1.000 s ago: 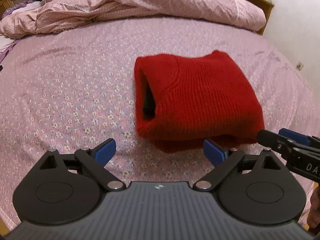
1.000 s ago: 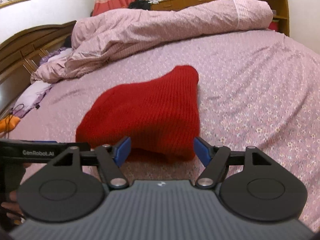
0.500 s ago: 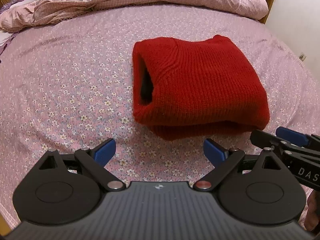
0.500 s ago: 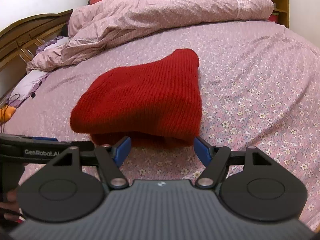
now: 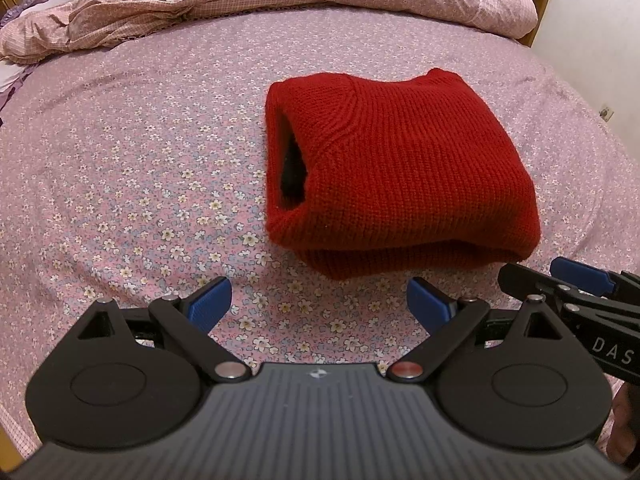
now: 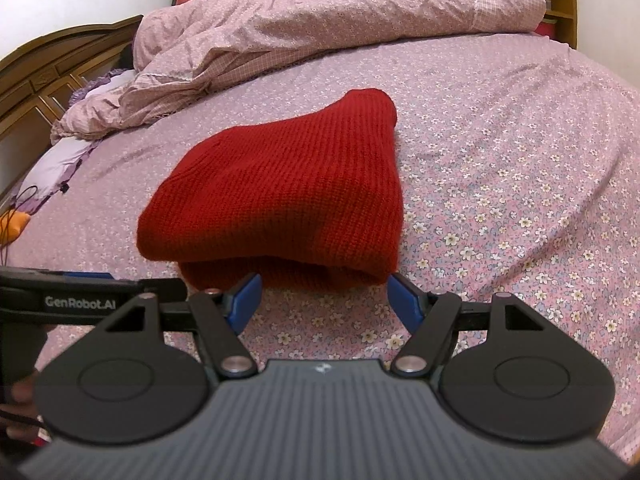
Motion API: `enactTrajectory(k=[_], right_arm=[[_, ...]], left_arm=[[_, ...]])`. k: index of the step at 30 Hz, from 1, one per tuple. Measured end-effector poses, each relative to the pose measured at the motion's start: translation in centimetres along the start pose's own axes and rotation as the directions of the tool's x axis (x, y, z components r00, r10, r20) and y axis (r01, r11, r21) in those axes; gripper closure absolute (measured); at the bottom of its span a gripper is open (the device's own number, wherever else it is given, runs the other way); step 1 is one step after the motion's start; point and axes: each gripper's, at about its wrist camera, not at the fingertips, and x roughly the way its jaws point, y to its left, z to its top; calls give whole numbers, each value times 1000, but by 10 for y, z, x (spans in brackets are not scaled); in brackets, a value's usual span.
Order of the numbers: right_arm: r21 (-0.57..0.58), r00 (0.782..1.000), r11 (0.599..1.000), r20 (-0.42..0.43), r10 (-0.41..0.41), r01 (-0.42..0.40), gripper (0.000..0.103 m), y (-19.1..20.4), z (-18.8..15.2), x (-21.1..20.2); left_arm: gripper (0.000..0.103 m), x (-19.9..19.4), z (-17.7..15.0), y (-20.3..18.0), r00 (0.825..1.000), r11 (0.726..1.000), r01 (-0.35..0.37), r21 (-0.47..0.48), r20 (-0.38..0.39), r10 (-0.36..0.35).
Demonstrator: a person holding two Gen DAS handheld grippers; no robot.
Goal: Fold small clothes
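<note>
Folded red sweater (image 5: 404, 168) lies on the bed (image 5: 120, 152), just ahead of both tongs. Left tongs (image 5: 320, 300) wide open, empty, sweater's near edge ahead & to the right. Right tongs (image 6: 324, 298) open w/ nothing gripped, tips just short of the sweater's near edge.

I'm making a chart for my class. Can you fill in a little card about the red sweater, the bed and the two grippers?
sweater: red knit sweater, folded in a bundle, lying on the bed
bed: flowery pink sheet, crumpled duvet at the far end
left gripper: open, holding nothing, just short of the sweater
right gripper: open, holding nothing, at the sweater's near edge
</note>
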Motion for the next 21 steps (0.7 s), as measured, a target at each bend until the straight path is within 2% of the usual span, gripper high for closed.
enactTrajectory(k=[21], right_arm=[[-3,1000,1000,2,2,-2,31,2,0,-1]], left_arm=[[6,0,0,-1,1000,1000,0,4,-2,0]])
